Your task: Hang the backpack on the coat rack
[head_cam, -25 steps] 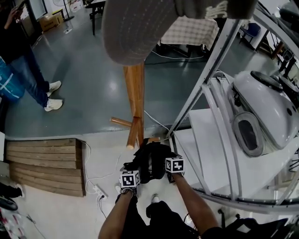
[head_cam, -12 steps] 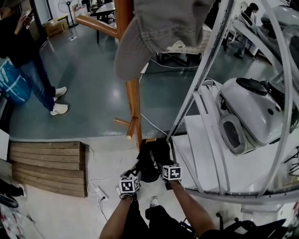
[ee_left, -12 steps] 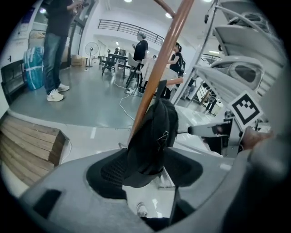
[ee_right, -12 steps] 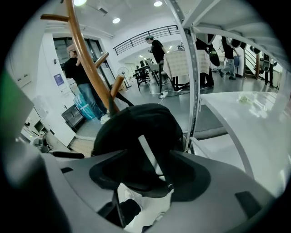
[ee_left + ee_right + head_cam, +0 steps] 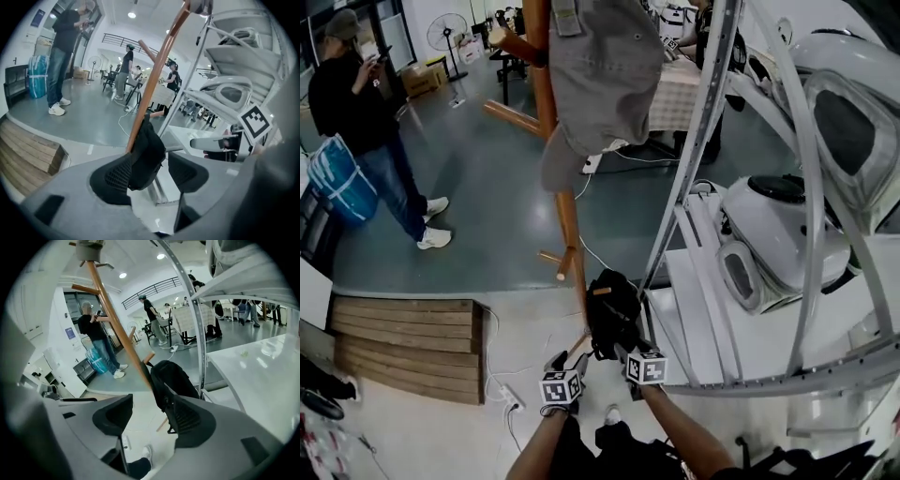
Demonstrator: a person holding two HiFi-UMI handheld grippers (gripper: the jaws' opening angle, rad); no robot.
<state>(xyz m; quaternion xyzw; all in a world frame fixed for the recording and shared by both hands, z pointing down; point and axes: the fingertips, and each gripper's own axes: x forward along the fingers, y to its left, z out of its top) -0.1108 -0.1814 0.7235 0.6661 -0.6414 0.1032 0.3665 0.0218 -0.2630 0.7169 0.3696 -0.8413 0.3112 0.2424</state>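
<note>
The black backpack [image 5: 614,314] hangs in the air between my two grippers, right beside the foot of the wooden coat rack [image 5: 569,225]. My left gripper [image 5: 572,358] is open; in the left gripper view the backpack [image 5: 146,152] lies against its left finger [image 5: 112,176], with a gap to the other. My right gripper [image 5: 624,349] is open too; in the right gripper view the backpack [image 5: 171,376] rests on its right finger [image 5: 190,420]. A grey garment [image 5: 600,75] hangs from the rack's top, above a bare peg [image 5: 514,117].
A white tube-frame shelf [image 5: 694,169] with a white appliance [image 5: 778,234] stands close on the right. A wooden ramp [image 5: 403,342] and a power strip [image 5: 511,403] lie on the floor at left. A person [image 5: 366,122] stands beyond, next to a blue bag [image 5: 342,183].
The head view has tilted up, showing more of the rack and the garment. Both grippers have carried the backpack forward, closer to the rack's pole.
</note>
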